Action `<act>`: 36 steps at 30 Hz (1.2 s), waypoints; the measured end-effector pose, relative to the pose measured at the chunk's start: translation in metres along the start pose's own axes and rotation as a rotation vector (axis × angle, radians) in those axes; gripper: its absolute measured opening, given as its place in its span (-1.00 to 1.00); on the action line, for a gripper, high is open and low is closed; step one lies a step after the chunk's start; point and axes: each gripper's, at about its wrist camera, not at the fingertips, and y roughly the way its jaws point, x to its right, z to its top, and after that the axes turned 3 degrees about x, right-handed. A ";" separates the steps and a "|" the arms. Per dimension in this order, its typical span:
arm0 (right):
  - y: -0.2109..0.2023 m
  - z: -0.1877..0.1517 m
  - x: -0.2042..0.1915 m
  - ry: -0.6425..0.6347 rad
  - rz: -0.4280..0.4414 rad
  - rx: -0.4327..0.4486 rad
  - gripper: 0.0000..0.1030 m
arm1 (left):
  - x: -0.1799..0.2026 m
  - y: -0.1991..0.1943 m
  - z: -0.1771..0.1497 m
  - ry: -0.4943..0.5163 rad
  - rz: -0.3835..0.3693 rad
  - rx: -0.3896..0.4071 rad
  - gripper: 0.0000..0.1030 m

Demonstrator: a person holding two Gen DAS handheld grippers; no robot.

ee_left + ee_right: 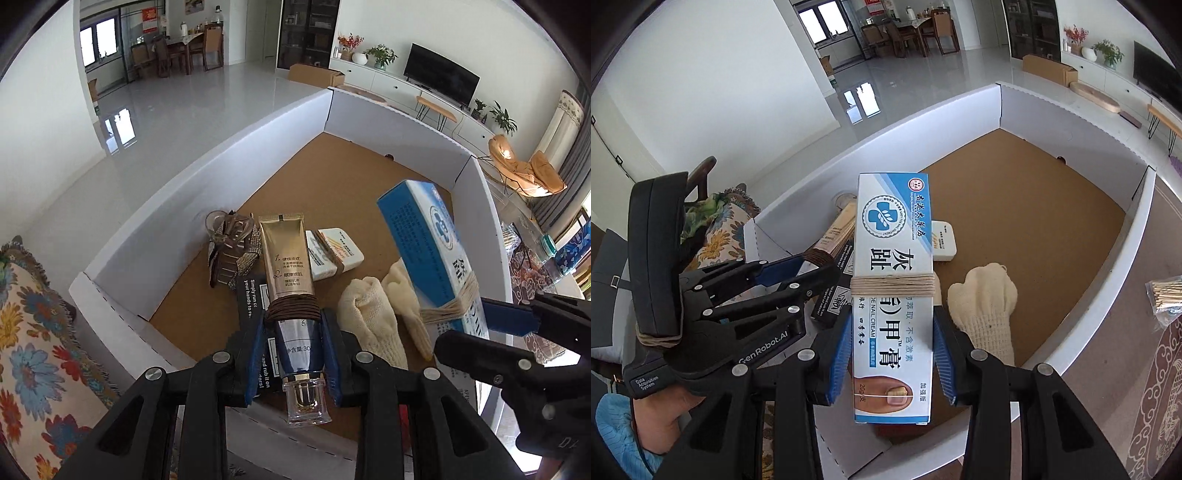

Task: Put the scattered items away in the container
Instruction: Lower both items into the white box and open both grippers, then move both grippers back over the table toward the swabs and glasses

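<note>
Left gripper (293,354): jaws clamped on gold-and-silver tube (290,291), held above white-walled cardboard box (207,162). Inside box, left to right: brown hair clip (231,251), white eraser (334,253), cream gloves (373,314). Right gripper (892,354): jaws clamped on blue-white cream carton (892,295), above box.

The left tongs (293,354) clamp a gold-and-silver tube (291,295) over the white-walled box (184,206), where a hair clip (231,254), white case (334,253) and cream gloves (369,314) lie, while the right tongs (491,325) hold a blue-and-white carton (428,254) alongside.
</note>
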 end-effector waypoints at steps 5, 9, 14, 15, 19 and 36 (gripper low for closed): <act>-0.006 -0.016 0.011 0.038 -0.011 0.074 0.83 | 0.003 -0.014 -0.002 0.013 0.073 0.049 0.48; -0.051 -0.029 0.037 0.079 -0.013 0.219 0.84 | 0.014 -0.044 -0.006 0.035 0.096 0.157 0.51; -0.095 -0.080 0.105 0.181 -0.194 0.378 0.99 | 0.063 -0.078 -0.021 0.127 0.043 0.264 0.51; -0.099 -0.093 0.122 0.206 -0.247 0.384 0.99 | 0.077 -0.085 -0.026 0.156 0.021 0.281 0.51; -0.109 -0.152 0.195 0.306 -0.466 0.324 0.99 | 0.141 -0.105 -0.052 0.281 -0.089 0.324 0.57; -0.136 -0.260 0.302 0.457 -0.623 0.227 1.00 | 0.308 0.012 -0.147 0.478 -0.228 0.035 0.77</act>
